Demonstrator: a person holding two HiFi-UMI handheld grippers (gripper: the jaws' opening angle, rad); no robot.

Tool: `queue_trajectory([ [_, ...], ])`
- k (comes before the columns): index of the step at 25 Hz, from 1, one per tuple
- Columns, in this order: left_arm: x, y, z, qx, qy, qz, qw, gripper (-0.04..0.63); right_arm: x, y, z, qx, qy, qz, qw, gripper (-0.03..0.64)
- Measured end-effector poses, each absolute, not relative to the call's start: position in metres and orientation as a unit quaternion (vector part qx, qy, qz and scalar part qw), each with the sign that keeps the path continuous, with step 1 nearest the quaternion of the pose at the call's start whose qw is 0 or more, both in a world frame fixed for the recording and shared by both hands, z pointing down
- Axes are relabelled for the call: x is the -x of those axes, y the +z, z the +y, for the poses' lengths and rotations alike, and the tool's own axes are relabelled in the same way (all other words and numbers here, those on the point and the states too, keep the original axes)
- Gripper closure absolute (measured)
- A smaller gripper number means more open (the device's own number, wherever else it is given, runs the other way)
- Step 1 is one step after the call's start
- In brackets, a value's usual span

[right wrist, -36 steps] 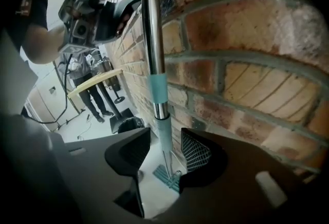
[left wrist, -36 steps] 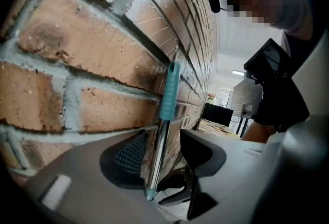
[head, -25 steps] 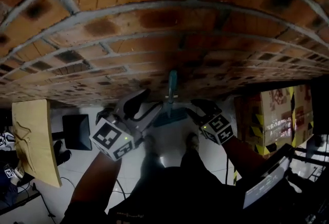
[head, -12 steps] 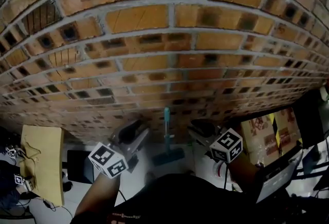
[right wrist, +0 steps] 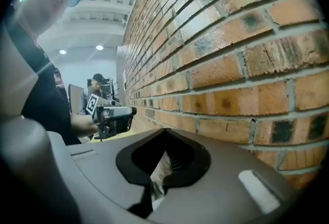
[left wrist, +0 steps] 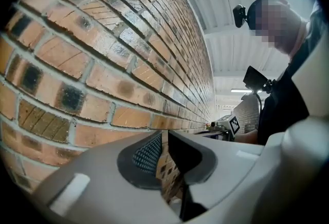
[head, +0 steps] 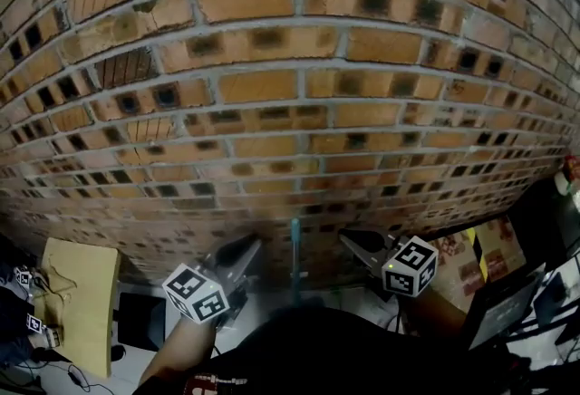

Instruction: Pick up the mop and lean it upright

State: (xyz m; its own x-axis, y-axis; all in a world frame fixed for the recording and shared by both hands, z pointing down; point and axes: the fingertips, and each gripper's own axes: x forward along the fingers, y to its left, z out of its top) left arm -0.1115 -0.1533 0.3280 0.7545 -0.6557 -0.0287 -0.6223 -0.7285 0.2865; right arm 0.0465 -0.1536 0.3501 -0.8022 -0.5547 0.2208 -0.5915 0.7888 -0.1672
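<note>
At the foot of the brick wall [head: 272, 94], the mop [head: 294, 250] stands with its teal handle upright against the bricks. Its head is hidden below the person's dark clothing [head: 299, 352], so how it sits on the floor [head: 136, 364] cannot be told.

The left gripper [head: 246, 248] hangs just to the left of the handle and the right gripper [head: 349, 239] just to its right, neither touching it. Both have just been closing. The left fingers are drawn in to a narrow slit with only brick showing through it, and the right fingers are pressed together on nothing.

The leaning looks done, so the danger now is undoing it. The handle rests on rough brick with nothing to stop it sideways. If the head sits crooked or too close to the wall, the handle could slide along the bricks and topple. A gripper swung inward on the way out could also clip it — both flank it closely.
</note>
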Motion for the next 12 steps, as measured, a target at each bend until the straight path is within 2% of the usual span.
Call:
queue_trajectory([
  [12,0.108,0.33,-0.139,-0.933,-0.059,-0.331,0.131,0.557,-0.055,0.339,-0.149,-0.305,0.13,-0.942,0.057,0.604],
])
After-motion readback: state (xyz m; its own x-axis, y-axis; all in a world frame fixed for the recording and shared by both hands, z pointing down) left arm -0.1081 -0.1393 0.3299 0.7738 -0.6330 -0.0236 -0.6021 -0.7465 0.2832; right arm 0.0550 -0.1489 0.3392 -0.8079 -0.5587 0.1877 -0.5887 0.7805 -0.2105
